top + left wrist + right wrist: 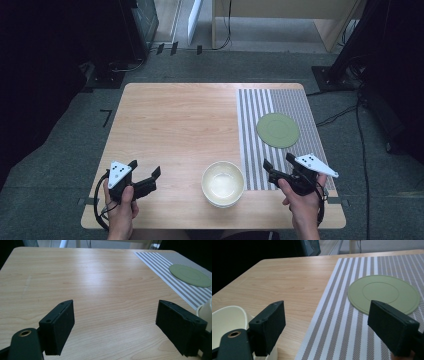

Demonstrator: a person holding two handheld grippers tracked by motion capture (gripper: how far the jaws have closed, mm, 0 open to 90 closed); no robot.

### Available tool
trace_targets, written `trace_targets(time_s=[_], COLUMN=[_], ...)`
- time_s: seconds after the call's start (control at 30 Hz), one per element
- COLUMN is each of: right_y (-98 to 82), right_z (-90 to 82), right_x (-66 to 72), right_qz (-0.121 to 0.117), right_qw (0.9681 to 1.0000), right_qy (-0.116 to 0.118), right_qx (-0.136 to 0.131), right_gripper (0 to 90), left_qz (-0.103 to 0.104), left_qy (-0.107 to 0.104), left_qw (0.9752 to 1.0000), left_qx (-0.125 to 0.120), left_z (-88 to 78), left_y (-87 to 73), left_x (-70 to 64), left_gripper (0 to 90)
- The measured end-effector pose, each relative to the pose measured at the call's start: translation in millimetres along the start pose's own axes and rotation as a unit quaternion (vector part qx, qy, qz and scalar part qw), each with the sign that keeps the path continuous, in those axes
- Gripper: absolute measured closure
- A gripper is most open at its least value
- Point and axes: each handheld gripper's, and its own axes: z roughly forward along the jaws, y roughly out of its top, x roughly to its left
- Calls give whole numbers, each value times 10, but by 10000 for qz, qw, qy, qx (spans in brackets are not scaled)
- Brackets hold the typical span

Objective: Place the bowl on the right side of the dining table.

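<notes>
A cream bowl stands empty near the front edge of the wooden table; its rim shows in the right gripper view and at the edge of the left gripper view. A flat green plate lies on the striped placemat. My left gripper hovers open over the front left corner, nothing between its jaws. My right gripper is open over the mat's front edge, right of the bowl and short of the plate.
The striped mat covers the table's right third. Bare wood stretches across the left and middle. Beyond the table are dark floor, cables and the legs of wooden furniture.
</notes>
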Motion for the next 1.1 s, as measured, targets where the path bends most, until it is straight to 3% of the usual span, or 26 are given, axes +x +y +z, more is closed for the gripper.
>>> trace_targets(time_s=[0.47, 0.67, 0.87, 1.1], right_y=[13, 70, 154, 191], right_z=[53, 54, 83, 136], right_x=[219, 281, 325, 365], right_qz=[-253, -269, -134, -183], right_qw=[9995, 9993, 9990, 9989], right_qy=[166, 270, 414, 422], right_qx=[34, -38, -106, -59], right_gripper=[144, 144, 147, 147], left_qz=[96, 197, 356, 332], left_qy=[-109, -203, -273, -343], left_qw=[9999, 9996, 9990, 9988], left_qx=[-27, -78, -62, -129], left_z=[21, 37, 91, 139], left_y=[30, 87, 137, 213], left_x=[-197, -314, -446, -525], left_gripper=[154, 154, 153, 153])
